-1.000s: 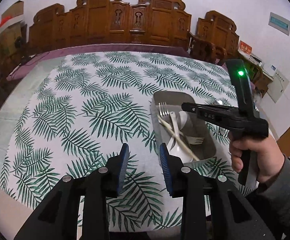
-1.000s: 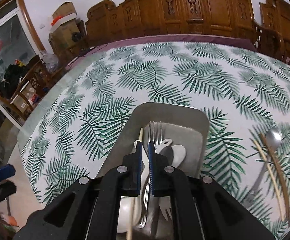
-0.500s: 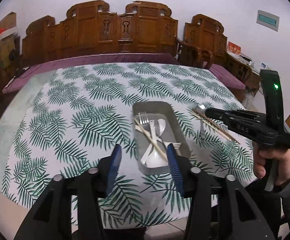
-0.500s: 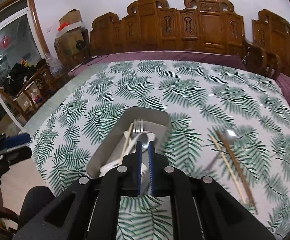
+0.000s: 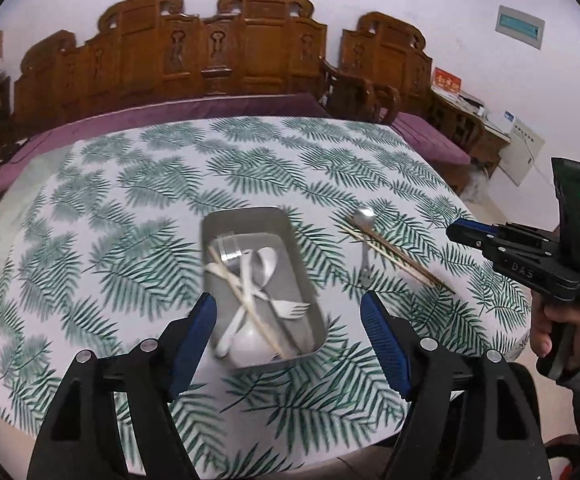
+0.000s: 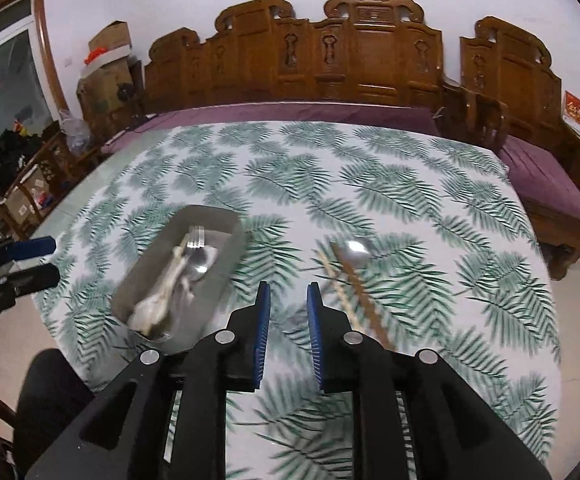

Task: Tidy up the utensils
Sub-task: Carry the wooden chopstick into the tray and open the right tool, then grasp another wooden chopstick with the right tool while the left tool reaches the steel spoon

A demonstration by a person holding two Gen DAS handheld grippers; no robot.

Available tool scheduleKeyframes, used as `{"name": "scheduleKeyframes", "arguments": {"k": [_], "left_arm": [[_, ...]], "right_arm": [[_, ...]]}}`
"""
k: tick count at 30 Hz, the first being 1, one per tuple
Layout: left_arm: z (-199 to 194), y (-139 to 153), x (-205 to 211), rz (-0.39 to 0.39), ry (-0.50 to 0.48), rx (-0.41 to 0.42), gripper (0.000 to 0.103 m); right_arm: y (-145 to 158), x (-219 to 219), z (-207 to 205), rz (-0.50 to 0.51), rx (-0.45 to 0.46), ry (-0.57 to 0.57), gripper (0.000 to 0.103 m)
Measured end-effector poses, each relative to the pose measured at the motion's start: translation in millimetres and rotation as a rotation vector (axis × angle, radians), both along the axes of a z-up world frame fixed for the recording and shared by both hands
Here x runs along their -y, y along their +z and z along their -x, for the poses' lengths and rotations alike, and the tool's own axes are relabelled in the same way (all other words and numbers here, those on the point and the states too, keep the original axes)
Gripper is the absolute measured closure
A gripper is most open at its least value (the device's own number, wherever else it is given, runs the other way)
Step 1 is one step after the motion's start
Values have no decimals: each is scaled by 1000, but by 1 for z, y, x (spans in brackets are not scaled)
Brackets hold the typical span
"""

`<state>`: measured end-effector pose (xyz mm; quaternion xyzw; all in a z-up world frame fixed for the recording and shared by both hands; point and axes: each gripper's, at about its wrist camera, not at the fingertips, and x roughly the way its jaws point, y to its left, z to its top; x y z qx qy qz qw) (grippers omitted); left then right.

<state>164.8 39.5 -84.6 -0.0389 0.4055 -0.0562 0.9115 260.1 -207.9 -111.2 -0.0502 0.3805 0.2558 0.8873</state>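
A grey metal tray [image 5: 293, 248] [image 6: 230, 256] sits on the leaf-print tablecloth and holds forks, white spoons and a chopstick [image 5: 250, 300]. To its right on the cloth lie a metal spoon [image 5: 363, 220] [image 6: 355, 248] and a pair of chopsticks [image 5: 401, 260] [image 6: 349, 292]. My left gripper [image 5: 288, 316] is wide open and empty above the tray's near end. My right gripper [image 6: 288, 300] is partly open and empty, between the tray and the loose chopsticks; it also shows in the left wrist view [image 5: 455, 234].
The table [image 6: 409, 184] is round, with its front edge near me. Carved wooden benches [image 6: 329, 60] with purple cushions stand behind and to the right. Boxes and clutter [image 6: 106, 64] stand at the back left.
Both grippers have pulled back and up from the tray. The left gripper has opened wider. The right gripper has gone from shut to partly open and swung right toward the loose chopsticks.
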Motion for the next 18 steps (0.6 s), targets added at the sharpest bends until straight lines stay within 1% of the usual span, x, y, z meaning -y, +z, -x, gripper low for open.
{"name": "scheduleKeyframes", "arguments": {"k": [4, 9, 18], "left_arm": [[-22, -7, 19, -1, -41, -13, 32], [-49, -21, 38, 10, -82, -46, 32], [-82, -49, 62, 9, -124, -102, 32]], "right_arm": [[-14, 17, -12, 34, -13, -5, 82], [-44, 30, -31, 64, -65, -10, 82], [-90, 33, -67, 81, -142, -16, 82]]}}
